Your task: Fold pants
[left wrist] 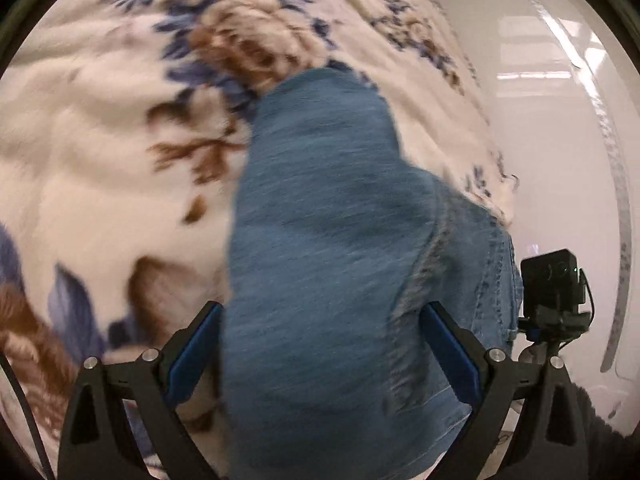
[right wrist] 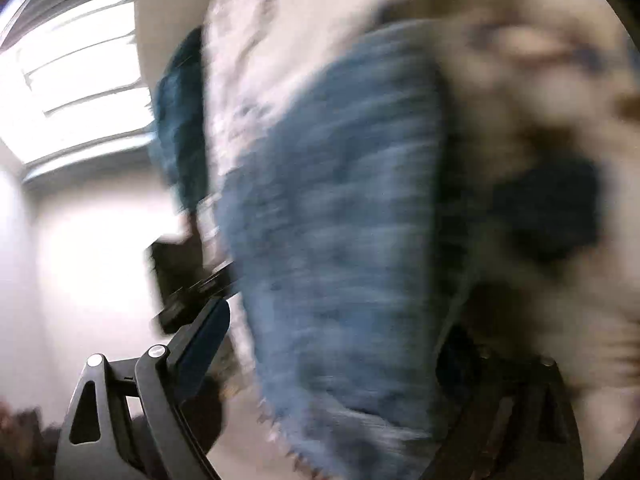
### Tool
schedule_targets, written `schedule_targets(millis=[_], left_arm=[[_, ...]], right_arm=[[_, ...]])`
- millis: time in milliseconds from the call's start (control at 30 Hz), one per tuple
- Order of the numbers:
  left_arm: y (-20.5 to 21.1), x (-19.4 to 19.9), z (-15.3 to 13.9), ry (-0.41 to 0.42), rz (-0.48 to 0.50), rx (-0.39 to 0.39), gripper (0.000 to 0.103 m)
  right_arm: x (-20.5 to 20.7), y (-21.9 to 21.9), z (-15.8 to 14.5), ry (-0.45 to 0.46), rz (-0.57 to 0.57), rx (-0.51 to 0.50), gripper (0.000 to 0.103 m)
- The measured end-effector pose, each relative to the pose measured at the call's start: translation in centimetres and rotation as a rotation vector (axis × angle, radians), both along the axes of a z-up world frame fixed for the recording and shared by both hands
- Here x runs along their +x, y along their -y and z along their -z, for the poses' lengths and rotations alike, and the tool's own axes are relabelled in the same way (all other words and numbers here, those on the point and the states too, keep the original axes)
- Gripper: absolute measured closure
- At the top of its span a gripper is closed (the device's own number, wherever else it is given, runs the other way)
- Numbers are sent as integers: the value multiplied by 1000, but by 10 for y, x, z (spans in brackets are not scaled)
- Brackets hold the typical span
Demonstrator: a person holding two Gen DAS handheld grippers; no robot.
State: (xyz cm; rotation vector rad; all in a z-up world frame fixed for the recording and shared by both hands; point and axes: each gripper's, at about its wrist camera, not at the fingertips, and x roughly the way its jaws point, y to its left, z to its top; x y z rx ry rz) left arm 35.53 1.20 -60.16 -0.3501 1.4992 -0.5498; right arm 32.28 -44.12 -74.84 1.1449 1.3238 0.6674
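Blue denim pants [left wrist: 320, 248] lie on a cream floral blanket [left wrist: 100, 152], reaching away from me in the left wrist view. My left gripper [left wrist: 322, 320] is open, its blue-padded jaws wide on either side of the denim. The right wrist view is blurred by motion. There the pants [right wrist: 340, 220] fill the middle, with a frayed hem [right wrist: 288, 436] near the bottom. My right gripper [right wrist: 332, 320] has its jaws spread wide around the denim; the right jaw is smeared. The other gripper's camera [left wrist: 554, 284] shows at the right of the left wrist view.
The blanket covers a bed whose edge [left wrist: 492, 184] drops to a glossy white floor [left wrist: 560, 140] on the right. In the right wrist view a bright window [right wrist: 80, 80] and a white wall [right wrist: 80, 260] stand at the left.
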Motion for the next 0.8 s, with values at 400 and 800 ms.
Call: schedule_targets(millis=[400,800], left_arm=[[9,17,23,-123,71,-199,0],[25,20,23,-128,42,-271,0]], right_arm=[[26,-30,34,-26,-54,72,14],[33,-53,45,-21,-56,7,29]])
